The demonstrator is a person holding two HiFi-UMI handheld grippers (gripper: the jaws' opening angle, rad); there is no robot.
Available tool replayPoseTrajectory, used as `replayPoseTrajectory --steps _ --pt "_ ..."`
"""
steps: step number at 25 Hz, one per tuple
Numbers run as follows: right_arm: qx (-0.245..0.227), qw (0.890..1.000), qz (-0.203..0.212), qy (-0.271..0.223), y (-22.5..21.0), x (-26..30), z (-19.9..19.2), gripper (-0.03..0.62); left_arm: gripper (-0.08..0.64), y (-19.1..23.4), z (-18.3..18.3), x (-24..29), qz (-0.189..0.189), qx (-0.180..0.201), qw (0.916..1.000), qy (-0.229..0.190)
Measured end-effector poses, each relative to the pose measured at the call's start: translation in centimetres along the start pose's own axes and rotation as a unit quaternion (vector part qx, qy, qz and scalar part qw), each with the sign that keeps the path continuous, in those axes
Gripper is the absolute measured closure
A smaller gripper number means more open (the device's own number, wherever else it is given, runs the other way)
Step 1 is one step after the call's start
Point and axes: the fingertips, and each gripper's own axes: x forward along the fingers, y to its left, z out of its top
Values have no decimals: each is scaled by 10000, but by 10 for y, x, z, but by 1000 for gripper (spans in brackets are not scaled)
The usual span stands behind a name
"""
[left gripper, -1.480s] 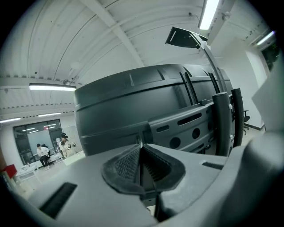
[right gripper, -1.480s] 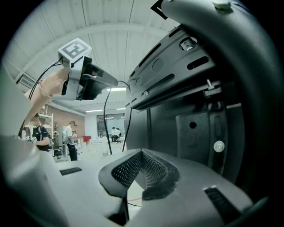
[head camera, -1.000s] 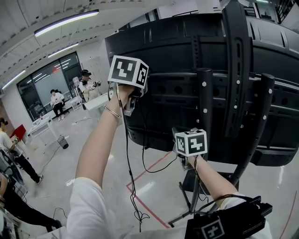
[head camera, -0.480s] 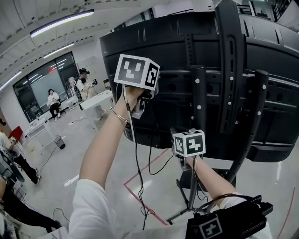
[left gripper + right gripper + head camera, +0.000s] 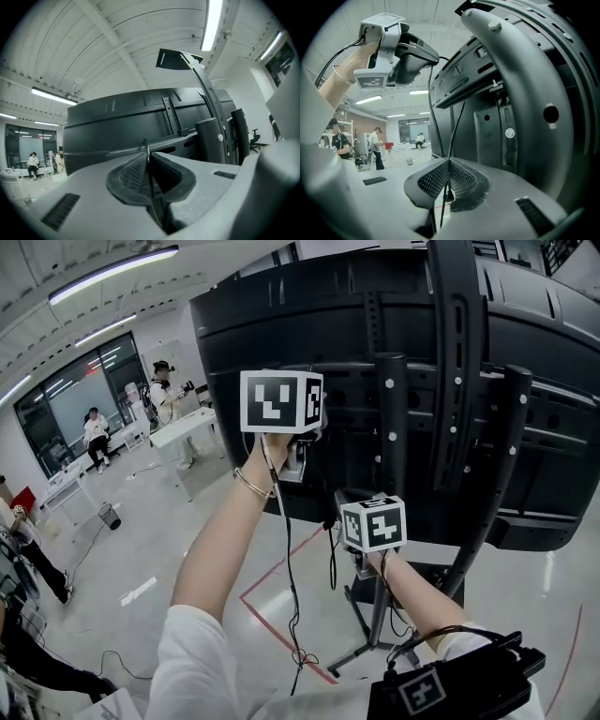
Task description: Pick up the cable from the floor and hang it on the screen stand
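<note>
Head view: the left gripper point(image 5: 298, 457) is raised close against the back of the screen stand point(image 5: 392, 418), left of its upright post. The right gripper point(image 5: 364, 561) sits lower, just before that post. The black cable point(image 5: 288, 559) hangs from the left gripper to the floor beside the stand's foot.

Left gripper view: the fingers point(image 5: 133, 173) are clenched on the thin cable point(image 5: 146, 144), with the stand ahead.

Right gripper view: the fingers point(image 5: 433, 181) pinch the cable point(image 5: 457, 126), which rises toward the stand's bracket.
</note>
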Motion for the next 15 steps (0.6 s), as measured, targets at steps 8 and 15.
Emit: replayPoseTrajectory --steps 8,15 --pt "76 9999 39 58 10 -5 -19 575 509 -14 -24 -8 4 -157 9993 -343" --pt "198 9997 116 115 19 -3 -35 575 486 -17 -69 -18 -260 -713 9967 -280"
